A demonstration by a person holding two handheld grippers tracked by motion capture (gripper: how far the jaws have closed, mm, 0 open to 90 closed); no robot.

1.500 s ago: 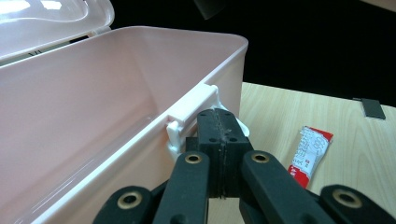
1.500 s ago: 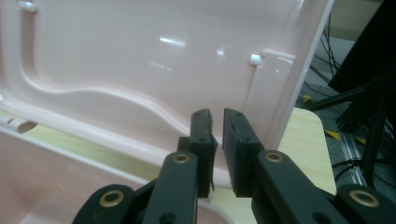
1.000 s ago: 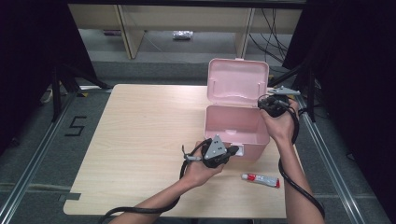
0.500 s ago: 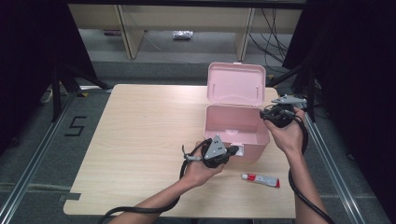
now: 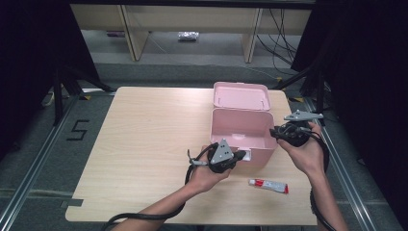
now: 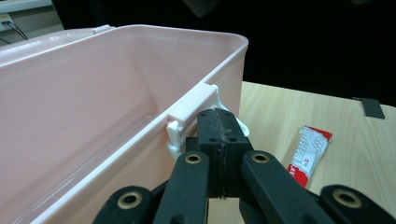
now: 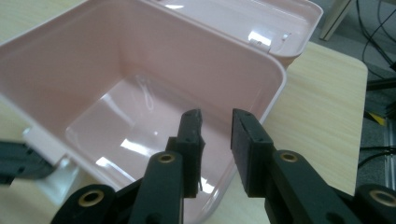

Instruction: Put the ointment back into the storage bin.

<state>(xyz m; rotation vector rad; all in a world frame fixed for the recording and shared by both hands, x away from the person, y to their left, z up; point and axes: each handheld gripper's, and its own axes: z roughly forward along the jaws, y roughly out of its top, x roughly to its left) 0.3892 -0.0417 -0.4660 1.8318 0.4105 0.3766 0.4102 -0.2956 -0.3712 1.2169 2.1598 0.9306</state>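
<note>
Left gripper (image 6: 219, 140): we see it clamped on the pink box's (image 5: 240, 127) white latch (image 6: 194, 109).
Right gripper (image 7: 215, 126): jaws apart, just been opening, nothing between, straddling the box's side wall.

Two black jaws of the left gripper (image 6: 220, 140) pressed together against the white front latch (image 6: 194, 109) of an open pale pink plastic box (image 6: 93, 107). Beyond, on the light wooden table (image 6: 280, 112), a red-and-white tube (image 6: 310, 151) lying flat.

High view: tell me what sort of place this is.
Probably a lab recording station: a pale wooden table fenced by black curtains, metal floor rails with a taped number, and loose cables behind.
</note>
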